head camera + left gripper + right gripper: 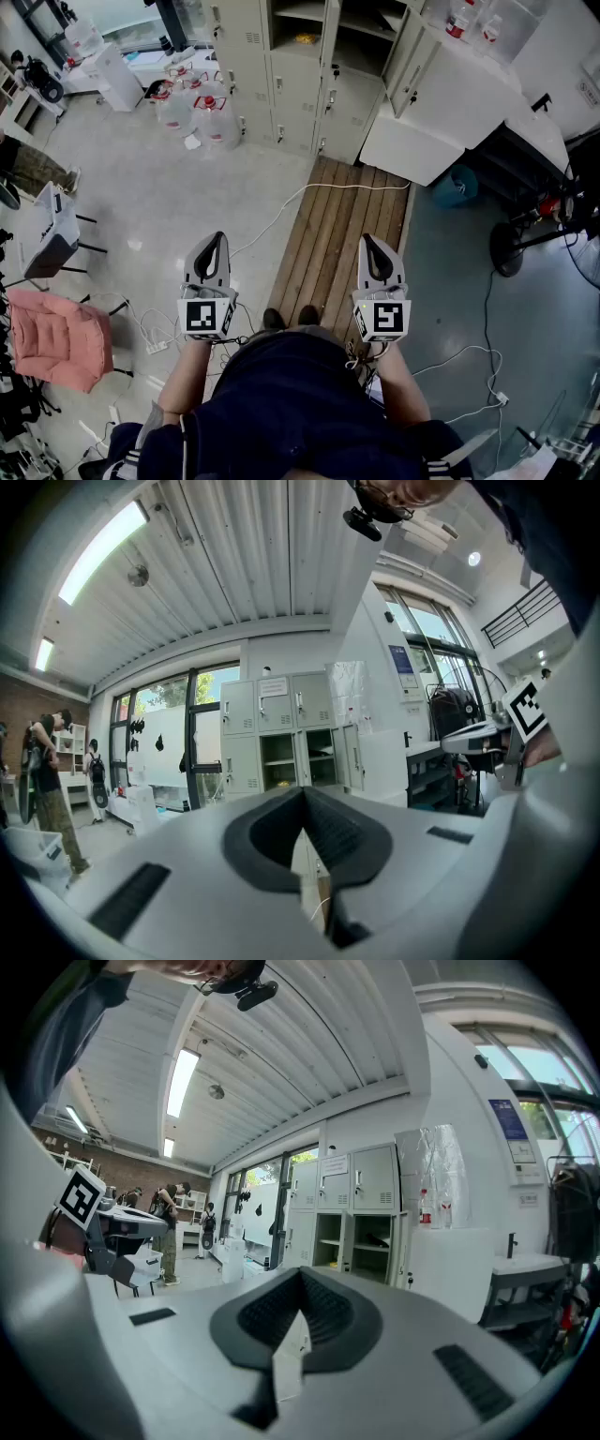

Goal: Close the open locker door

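A bank of beige lockers [300,84] stands a few steps ahead of me, across the floor. Two of its upper compartments [305,23] are open, and one open door [405,52] swings out to the right of them. The left gripper view shows the same open compartments [281,759], as does the right gripper view [352,1241]. My left gripper [217,236] and right gripper [368,239] are held side by side at waist height, far short of the lockers. Both point toward them with jaws shut and nothing between them [303,794] [302,1277].
I stand on a wooden platform [342,234]. A white cable [281,211] crosses the floor. Water jugs [202,108] sit left of the lockers and a large white cabinet [450,108] stands to their right. A pink chair [56,337] is at my left, a fan base [511,248] at right. People [47,771] stand far left.
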The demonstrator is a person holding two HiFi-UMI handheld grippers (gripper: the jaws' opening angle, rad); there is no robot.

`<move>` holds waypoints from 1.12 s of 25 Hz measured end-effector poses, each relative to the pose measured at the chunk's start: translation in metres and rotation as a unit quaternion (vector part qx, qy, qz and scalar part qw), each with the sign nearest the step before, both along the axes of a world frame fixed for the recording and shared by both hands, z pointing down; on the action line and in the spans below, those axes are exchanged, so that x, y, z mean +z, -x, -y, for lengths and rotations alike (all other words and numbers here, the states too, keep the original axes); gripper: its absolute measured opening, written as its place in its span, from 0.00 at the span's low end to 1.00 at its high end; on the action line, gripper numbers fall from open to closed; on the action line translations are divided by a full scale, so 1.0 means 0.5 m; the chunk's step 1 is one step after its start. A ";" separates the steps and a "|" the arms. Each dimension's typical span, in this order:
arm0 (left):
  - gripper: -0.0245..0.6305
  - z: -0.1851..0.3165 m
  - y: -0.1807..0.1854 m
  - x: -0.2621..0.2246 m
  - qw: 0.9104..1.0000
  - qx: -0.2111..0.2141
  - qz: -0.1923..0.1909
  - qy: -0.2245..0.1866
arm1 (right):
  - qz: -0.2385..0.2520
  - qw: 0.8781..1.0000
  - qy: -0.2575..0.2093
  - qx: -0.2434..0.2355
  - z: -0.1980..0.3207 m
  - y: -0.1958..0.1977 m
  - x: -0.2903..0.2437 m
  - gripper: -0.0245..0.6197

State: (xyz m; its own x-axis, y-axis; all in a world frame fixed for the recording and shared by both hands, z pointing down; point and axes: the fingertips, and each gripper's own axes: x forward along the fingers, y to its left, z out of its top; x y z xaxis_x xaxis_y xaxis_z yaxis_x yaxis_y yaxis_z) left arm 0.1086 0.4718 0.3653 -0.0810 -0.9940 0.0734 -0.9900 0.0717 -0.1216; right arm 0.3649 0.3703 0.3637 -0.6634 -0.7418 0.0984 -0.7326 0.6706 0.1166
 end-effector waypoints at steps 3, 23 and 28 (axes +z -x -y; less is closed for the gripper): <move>0.04 -0.001 0.002 0.001 1.000 -0.001 0.001 0.001 | -0.004 1.000 0.003 0.000 -0.001 -0.001 0.006 0.03; 0.04 0.005 0.008 0.006 1.000 0.000 0.007 0.003 | -0.004 1.000 -0.003 -0.002 0.007 0.003 0.007 0.04; 0.04 0.005 0.008 0.006 1.000 0.000 0.007 0.007 | -0.009 1.000 -0.001 0.000 0.013 0.000 0.012 0.04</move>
State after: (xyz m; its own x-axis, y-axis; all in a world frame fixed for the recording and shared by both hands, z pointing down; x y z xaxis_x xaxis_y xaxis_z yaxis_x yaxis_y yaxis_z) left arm 0.1048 0.4691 0.3685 -0.0830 -0.9929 0.0855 -0.9881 0.0709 -0.1362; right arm 0.3650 0.3636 0.3695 -0.6616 -0.7419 0.1089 -0.7302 0.6705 0.1313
